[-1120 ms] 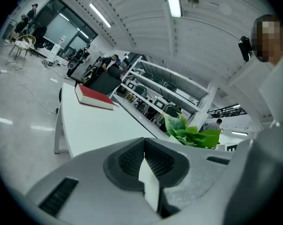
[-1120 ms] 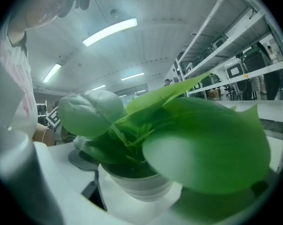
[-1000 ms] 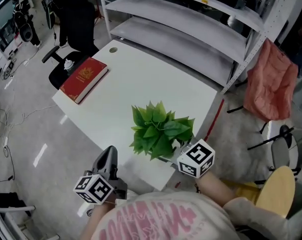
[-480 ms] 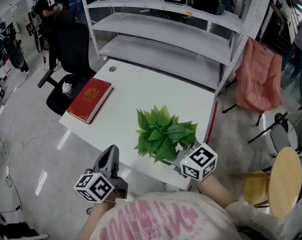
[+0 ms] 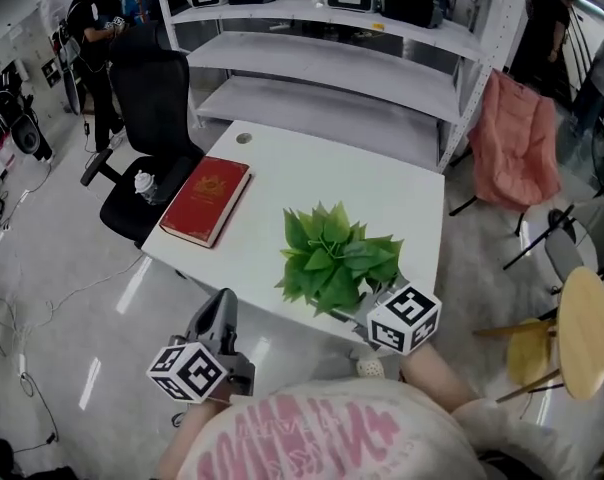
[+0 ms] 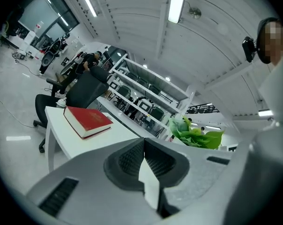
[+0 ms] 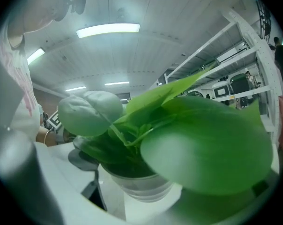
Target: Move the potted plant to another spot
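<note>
The potted plant (image 5: 337,258) has broad green leaves and stands over the front right part of the white table (image 5: 312,173). My right gripper (image 5: 377,308), with its marker cube, is at the plant's near right side, its tips under the leaves. In the right gripper view the pale pot (image 7: 139,189) sits between the jaws, against a dark finger (image 7: 85,161), and leaves (image 7: 202,149) fill the picture. My left gripper (image 5: 220,308) hangs off the table's front edge, left of the plant. It is shut with its ribbed pads (image 6: 132,158) pressed together on nothing.
A red book (image 5: 206,200) lies on the table's left side. A black office chair (image 5: 152,118) stands left of the table, grey shelving (image 5: 332,58) behind it. A pink folding chair (image 5: 512,138) and a round wooden stool (image 5: 587,333) are at the right. A person (image 5: 92,28) stands at the far left.
The head view has swung, so the table and book sit further right in the picture. The plant stays with my right gripper at the table's front right. The left gripper keeps its place.
</note>
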`<action>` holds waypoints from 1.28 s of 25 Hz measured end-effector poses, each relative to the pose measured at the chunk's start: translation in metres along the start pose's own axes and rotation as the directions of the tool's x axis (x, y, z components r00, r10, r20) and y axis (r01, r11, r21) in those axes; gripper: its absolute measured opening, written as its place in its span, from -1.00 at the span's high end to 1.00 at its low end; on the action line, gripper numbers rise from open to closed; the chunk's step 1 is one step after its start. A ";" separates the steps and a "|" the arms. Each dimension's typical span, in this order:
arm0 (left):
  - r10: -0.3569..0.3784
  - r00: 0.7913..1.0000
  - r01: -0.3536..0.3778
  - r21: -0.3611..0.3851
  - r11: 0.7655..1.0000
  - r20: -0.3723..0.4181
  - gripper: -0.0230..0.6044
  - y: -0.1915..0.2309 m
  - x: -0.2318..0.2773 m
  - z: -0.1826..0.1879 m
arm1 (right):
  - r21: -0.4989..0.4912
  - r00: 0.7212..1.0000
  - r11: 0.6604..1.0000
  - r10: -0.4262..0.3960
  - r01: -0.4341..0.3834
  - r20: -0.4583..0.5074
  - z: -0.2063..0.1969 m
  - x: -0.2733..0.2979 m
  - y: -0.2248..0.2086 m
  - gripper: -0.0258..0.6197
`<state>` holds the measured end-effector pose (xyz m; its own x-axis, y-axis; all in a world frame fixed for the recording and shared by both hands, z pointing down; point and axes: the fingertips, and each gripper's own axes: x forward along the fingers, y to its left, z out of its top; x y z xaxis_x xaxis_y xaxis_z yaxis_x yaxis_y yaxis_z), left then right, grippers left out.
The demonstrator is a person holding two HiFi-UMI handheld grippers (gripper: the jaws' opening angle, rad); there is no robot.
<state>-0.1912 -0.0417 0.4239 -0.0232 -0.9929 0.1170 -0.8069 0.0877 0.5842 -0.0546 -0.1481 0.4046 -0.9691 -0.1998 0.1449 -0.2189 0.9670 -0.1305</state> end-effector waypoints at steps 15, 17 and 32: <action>0.117 0.989 -0.110 -0.076 0.991 0.087 0.91 0.082 -0.081 0.030 | 0.008 0.995 0.998 0.062 -0.062 -0.077 -0.023 0.072 0.066 -0.72; 0.127 0.987 -0.118 -0.087 0.989 0.097 0.91 0.088 -0.087 0.032 | 0.003 0.993 0.997 0.076 -0.076 -0.087 -0.026 0.077 0.072 -0.72; 0.169 0.980 -0.154 -0.128 0.980 0.108 0.91 0.109 -0.099 0.036 | 0.024 0.997 0.999 0.022 -0.021 -0.073 -0.017 0.103 0.043 -0.72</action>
<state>-0.2980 0.0636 0.4472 -0.2224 -0.9667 0.1266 -0.7113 0.2497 0.6571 -0.1619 -0.1247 0.4309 -0.9627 -0.1661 0.2136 -0.2016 0.9668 -0.1571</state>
